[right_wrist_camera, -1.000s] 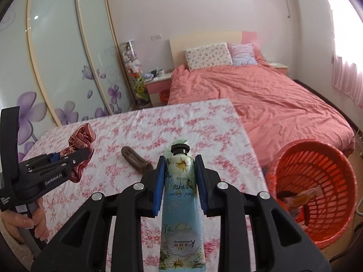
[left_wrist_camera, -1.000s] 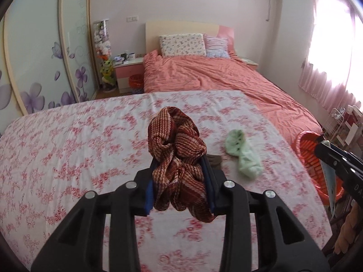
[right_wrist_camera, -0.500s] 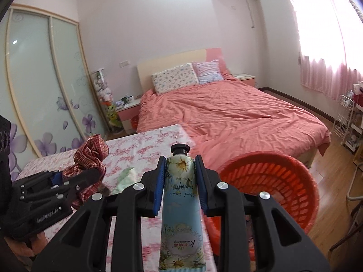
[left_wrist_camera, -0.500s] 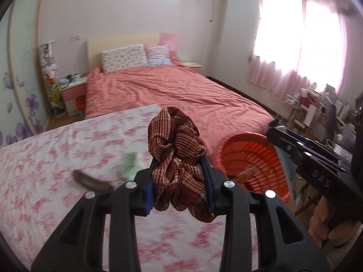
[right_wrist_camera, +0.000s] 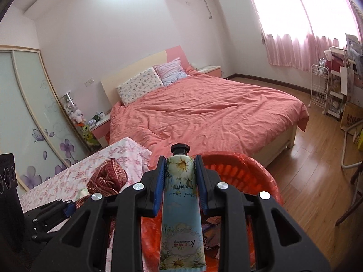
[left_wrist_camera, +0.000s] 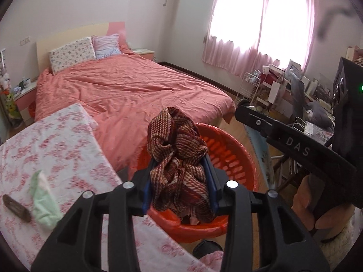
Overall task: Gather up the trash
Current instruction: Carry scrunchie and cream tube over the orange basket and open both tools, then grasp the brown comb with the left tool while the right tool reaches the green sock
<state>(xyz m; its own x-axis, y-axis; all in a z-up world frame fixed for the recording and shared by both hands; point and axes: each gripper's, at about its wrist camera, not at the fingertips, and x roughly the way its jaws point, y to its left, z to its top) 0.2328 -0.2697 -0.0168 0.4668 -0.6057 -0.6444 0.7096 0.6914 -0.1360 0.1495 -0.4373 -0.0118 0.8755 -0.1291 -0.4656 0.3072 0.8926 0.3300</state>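
The left tongs (left_wrist_camera: 179, 182) hang above the orange basket (left_wrist_camera: 236, 158), their jaws opening with the bunched red-and-cream knitted cloth (left_wrist_camera: 177, 156) still between the blue pads. The right tongs (right_wrist_camera: 180, 185) are clamped on a hand cream tube (right_wrist_camera: 181, 206), cap pointing forward, also over the basket's rim. On the floral-covered table (left_wrist_camera: 56, 140) beside the basket lie a pale green cloth (left_wrist_camera: 44, 200) and a dark brown piece (left_wrist_camera: 17, 207), touching each other.
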